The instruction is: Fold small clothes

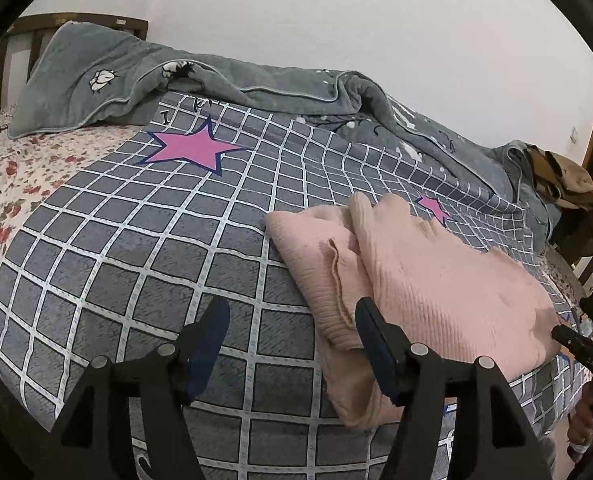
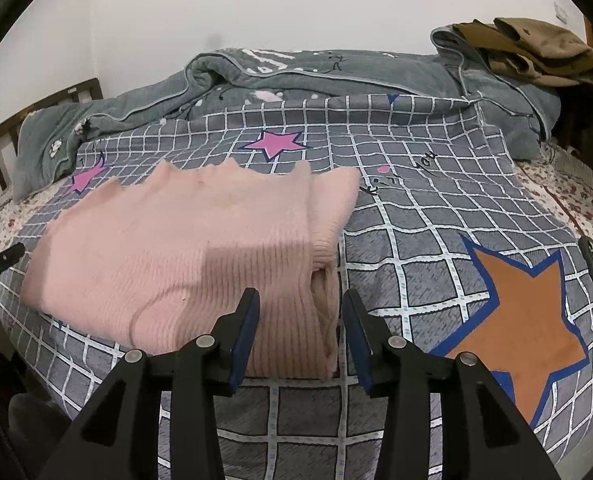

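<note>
The folded pink sweater [image 2: 184, 248] is laid on the checked quilt [image 2: 416, 240], at 10 o'clock from the right gripper [image 2: 298, 320]. Its loose layers could be dragged apart if snagged by a finger. Both the right and the left gripper [image 1: 292, 332] are angled downward, jaws apart, nothing clamped.

1 pink sweater [image 2: 168, 248], 1 checked cover [image 1: 136, 264], 1 grey quilt [image 1: 256, 76], 2 hand-held grippers (left [image 1: 292, 312], right [image 2: 300, 300]), 1 brown garment [image 2: 536, 48]
</note>
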